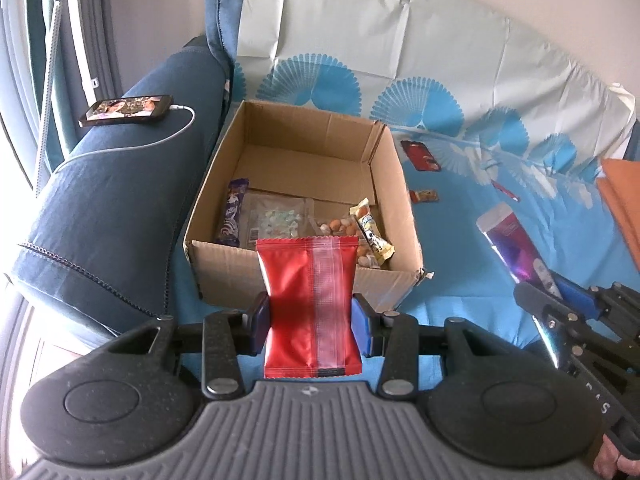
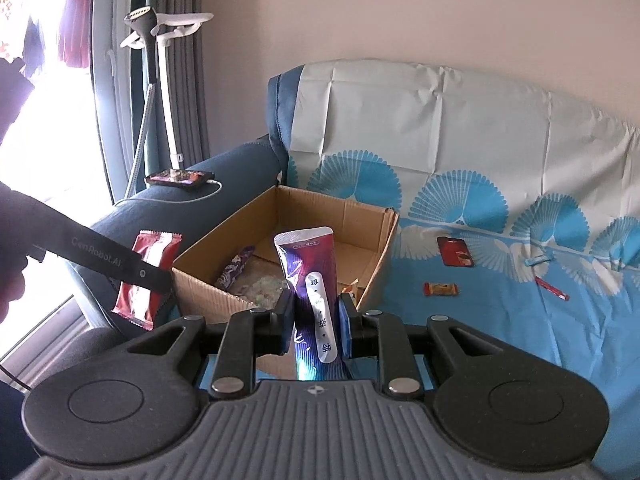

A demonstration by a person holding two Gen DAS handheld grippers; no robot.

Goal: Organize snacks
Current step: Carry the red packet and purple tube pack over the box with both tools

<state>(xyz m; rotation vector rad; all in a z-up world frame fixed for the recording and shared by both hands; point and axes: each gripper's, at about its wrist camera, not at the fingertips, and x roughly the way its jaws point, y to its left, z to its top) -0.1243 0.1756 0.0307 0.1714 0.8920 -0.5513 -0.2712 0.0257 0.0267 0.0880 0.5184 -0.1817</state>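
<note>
My left gripper [image 1: 308, 320] pinches a red packet [image 1: 310, 304] by its two sides; the blue pads press into the foil and the packet stands upright, seam facing me, in front of the near wall of the box [image 1: 224, 268]. My right gripper [image 2: 316, 328] pinches a purple pouch [image 2: 308, 280], also upright, its silver sealed end uppermost; the pads bear on both sides of it.

The box sits open on the sofa seat, at the seat's left end, against the dark blue armrest [image 1: 120, 208]. Inside, along the near wall: a purple bar [image 1: 234, 212] at the left, a clear bag of pale sweets [image 1: 276, 216] in the middle, a bag of round nuts [image 1: 340, 228] and a yellow-white wrapper [image 1: 372, 232] at the right. The far half of the box floor is bare cardboard.

On the blue-patterned cover [image 1: 460, 240], right of the box: a red flat pack [image 1: 420, 155] near the seat's back edge, a small orange bar [image 1: 424, 195] nearer the box, a thin red stick [image 1: 506, 191] further right. An orange cloth [image 1: 622, 196] lies at the right edge.

A phone [image 1: 128, 110], cable plugged in, rests on top of the armrest.
</note>
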